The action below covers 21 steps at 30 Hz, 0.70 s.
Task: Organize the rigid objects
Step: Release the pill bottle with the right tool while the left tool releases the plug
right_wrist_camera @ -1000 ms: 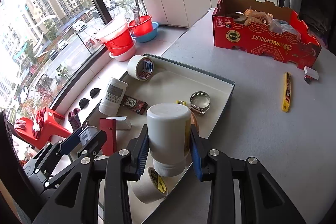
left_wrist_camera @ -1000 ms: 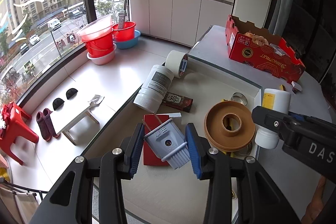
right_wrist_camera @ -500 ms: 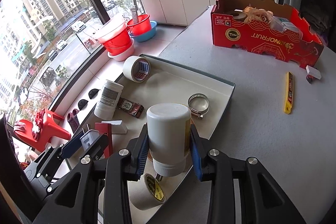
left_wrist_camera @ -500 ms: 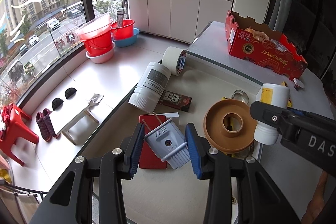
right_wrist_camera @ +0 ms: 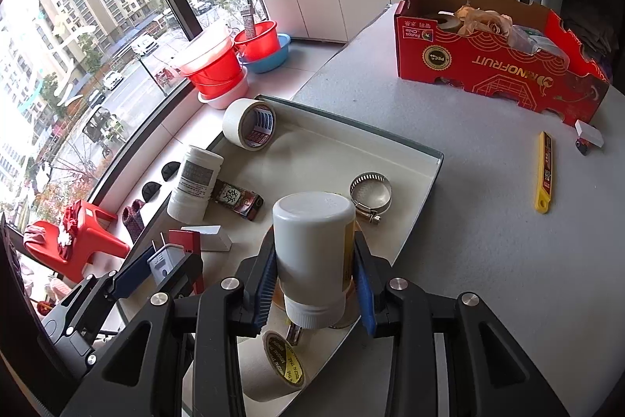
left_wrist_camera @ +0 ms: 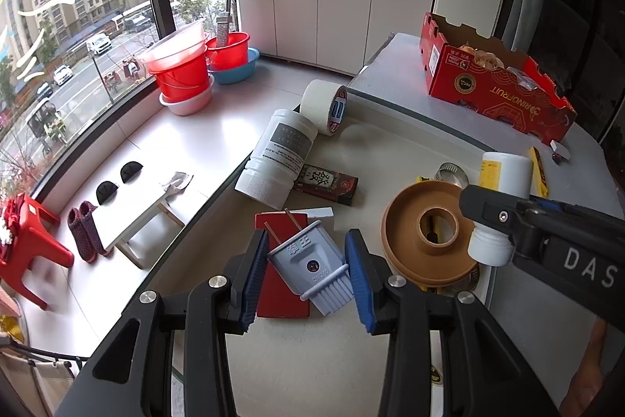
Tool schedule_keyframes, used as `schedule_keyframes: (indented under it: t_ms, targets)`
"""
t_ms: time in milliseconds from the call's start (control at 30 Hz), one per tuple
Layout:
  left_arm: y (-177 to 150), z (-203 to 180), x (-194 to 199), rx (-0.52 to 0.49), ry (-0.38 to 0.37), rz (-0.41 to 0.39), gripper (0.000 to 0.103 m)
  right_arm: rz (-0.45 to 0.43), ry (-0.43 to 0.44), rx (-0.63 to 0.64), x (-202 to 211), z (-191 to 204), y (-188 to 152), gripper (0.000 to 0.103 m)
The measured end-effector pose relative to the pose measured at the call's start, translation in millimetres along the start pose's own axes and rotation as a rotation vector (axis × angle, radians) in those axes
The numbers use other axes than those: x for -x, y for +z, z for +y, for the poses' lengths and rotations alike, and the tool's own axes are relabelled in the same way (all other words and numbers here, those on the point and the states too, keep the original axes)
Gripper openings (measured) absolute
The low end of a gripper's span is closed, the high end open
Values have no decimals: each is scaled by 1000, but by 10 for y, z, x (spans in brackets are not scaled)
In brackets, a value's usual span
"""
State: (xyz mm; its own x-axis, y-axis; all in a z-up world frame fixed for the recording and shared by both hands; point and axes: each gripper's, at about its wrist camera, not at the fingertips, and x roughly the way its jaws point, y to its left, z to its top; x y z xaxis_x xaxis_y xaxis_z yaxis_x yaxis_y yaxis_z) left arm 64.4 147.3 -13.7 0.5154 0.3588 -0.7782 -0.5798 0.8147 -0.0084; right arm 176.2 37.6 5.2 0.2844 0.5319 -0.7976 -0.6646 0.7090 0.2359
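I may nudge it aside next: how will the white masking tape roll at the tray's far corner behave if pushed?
The masking tape roll stands on its edge, leaning at the tray corner, so a push would probably make it roll or topple flat. It looks stiff and light for its size. The tray wall may stop it.

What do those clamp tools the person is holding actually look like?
Each hand-held gripper, left and right, is a black plastic frame with cut-out openings and silver bolts. Its two fingers carry ribbed blue pads. White letters "DAS" mark the right one's side. No cables show.
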Motion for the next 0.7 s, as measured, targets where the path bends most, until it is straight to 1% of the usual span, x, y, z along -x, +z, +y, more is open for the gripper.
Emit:
schedule_keyframes:
  t_ms: [467, 533, 567, 600, 667, 700]
  targets:
    - [-36, 55, -158, 8, 26, 41, 44, 28, -5, 8, -179, 21, 17, 37]
    - [-41, 63, -174, 13, 27, 45, 55, 39, -12, 15, -223, 32, 12, 37]
    - [-47, 73, -168, 17, 26, 40, 71, 46, -13, 17, -240, 34, 6, 39]
    - [-54, 79, -157, 20, 28, 31, 83, 52, -10, 19, -251, 36, -1, 47]
    - [-66, 91, -118, 20, 28, 12, 84, 55, -10, 22, -243, 42, -18, 91]
    - [-74, 95, -109, 18, 21, 14, 86, 42, -30, 25, -214, 49, -27, 96]
